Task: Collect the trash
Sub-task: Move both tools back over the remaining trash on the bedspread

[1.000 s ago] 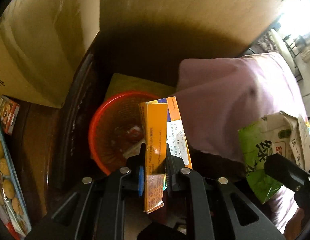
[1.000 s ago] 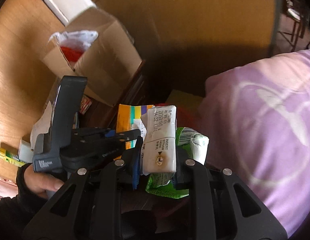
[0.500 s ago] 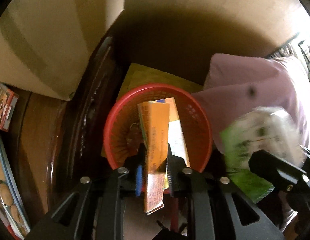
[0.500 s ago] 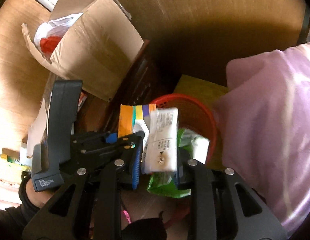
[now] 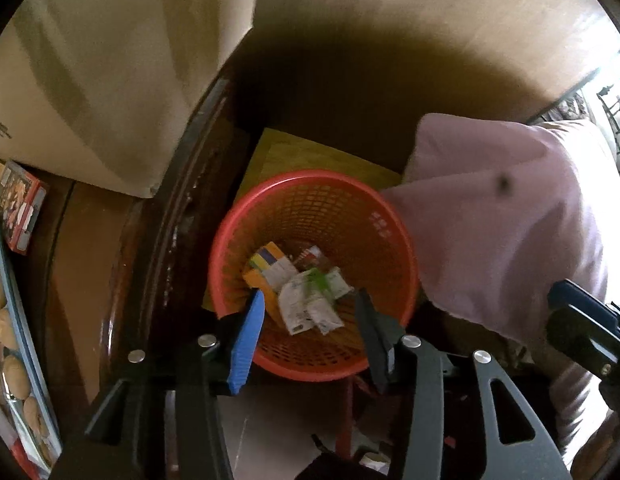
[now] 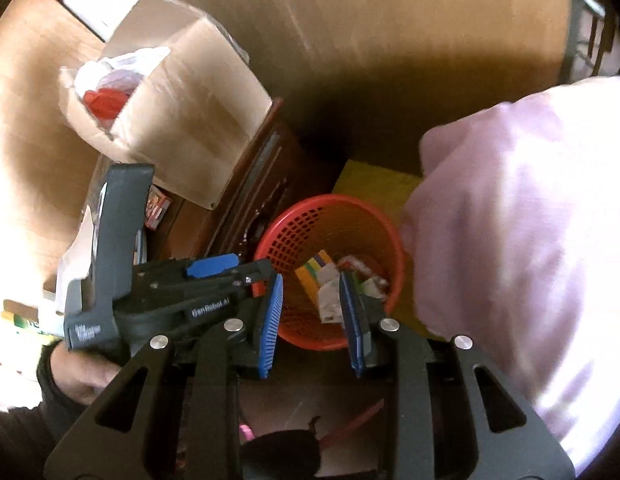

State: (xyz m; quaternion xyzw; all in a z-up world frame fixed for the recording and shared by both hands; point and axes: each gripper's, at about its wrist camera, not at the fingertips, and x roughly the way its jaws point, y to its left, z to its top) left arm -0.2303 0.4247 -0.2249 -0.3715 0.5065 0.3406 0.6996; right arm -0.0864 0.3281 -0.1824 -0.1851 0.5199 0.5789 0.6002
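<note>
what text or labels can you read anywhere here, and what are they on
"GenRobot.AI": in white on the black body of the left gripper, seen from the right wrist.
Grey handle label: too blurred to read.
Cartons and wrappers in the red basket: print too small.
Snack box on the table: blurred.

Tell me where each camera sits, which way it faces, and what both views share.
Left wrist: on the left gripper, facing steeply down into the red basket; its opening, empty jaws show, with the right gripper at the edge.
Right wrist: on the right gripper, angled down at the basket; its opening, empty jaws, the left gripper and the hand holding it show.
Shared: basket, dropped cartons, pink cushion, cardboard box.
</note>
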